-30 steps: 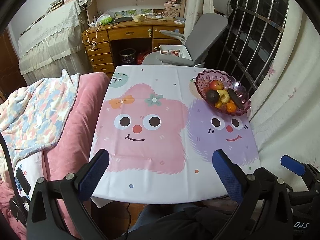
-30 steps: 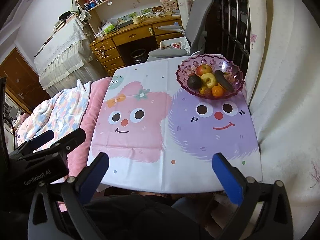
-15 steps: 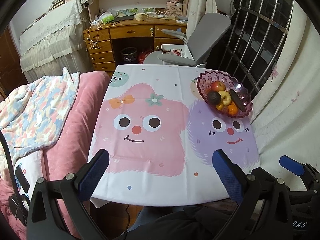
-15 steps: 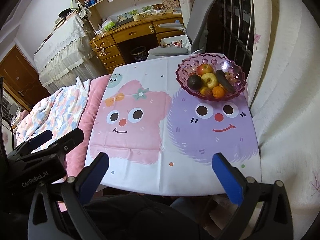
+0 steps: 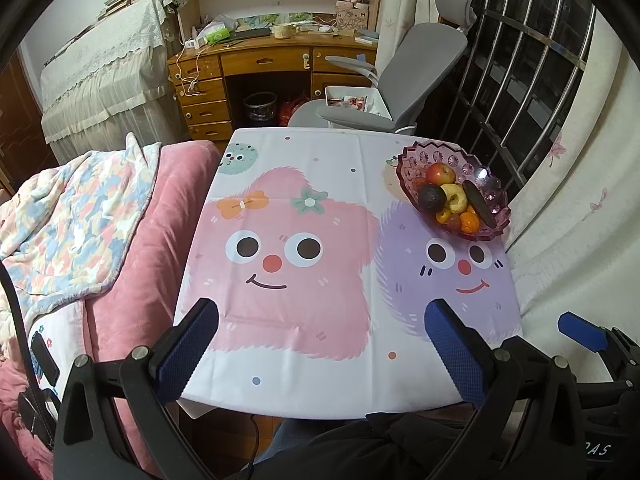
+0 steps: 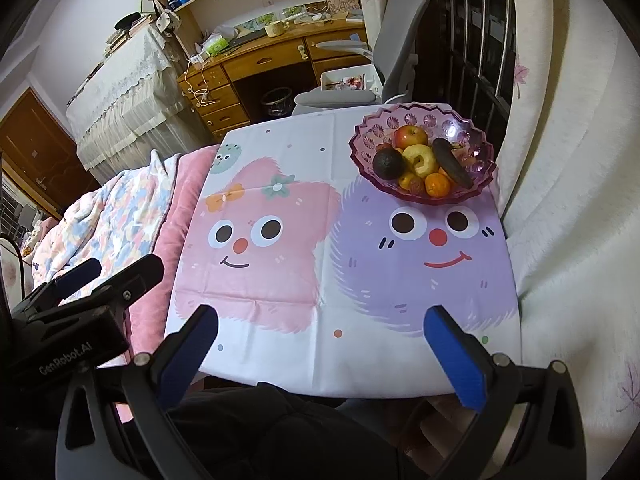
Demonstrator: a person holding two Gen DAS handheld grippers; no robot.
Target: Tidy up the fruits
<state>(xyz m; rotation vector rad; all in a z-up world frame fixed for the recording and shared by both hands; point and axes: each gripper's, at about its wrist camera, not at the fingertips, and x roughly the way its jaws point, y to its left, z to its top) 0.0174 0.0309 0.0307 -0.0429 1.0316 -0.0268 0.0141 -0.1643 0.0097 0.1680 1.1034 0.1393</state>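
Ahead, fruit bowl (image 6: 420, 196) at far right, well beyond right hand-held gripper (image 6: 320, 354)

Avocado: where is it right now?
In the purple bowl at the table's far right corner, on the bowl's left side: avocado touches the yellow apple.

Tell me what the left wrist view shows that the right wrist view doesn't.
Only the left wrist view shows the right tool from the side, at its lower right edge. Only the right wrist view shows the left tool from the side, plus a brown door at far left. Both show the purple fruit bowl at the table's far right corner, the cartoon tablecloth, the grey chair and the wooden desk.
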